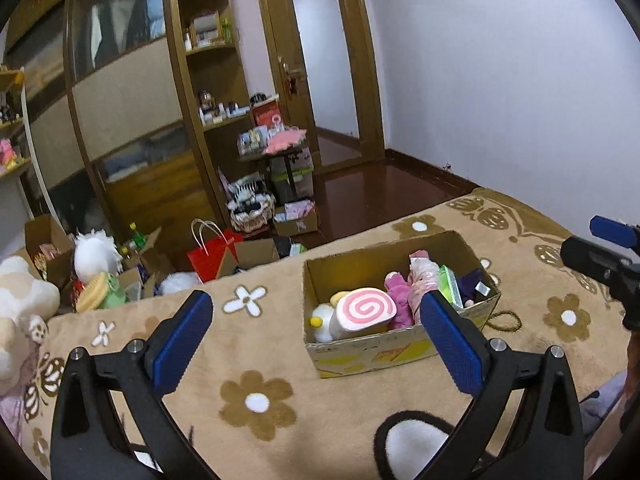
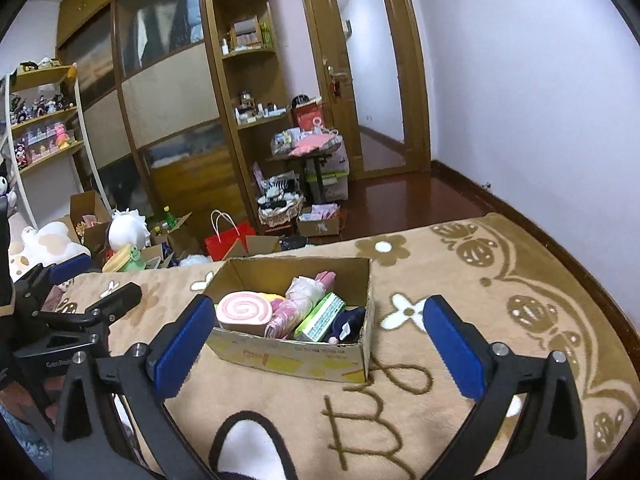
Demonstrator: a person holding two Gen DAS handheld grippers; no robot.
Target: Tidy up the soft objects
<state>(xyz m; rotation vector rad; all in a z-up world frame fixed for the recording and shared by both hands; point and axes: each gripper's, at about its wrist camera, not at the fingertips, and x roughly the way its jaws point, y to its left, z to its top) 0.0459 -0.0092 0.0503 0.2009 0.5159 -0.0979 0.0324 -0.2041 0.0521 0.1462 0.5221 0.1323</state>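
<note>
With both the left gripper (image 1: pixel 316 334) and right gripper (image 2: pixel 316 336) spread wide and empty, the filled cardboard box (image 2: pixel 296 356) sits just ahead between their fingers, so either should approach low and squeeze gently.

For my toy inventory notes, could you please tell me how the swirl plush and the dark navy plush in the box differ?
The swirl plush is pale with a pink spiral; the dark navy plush is almost black. The swirl plush looks larger and lies at one end of the cardboard box, the navy one at the opposite end. Both lie inside it.
</note>
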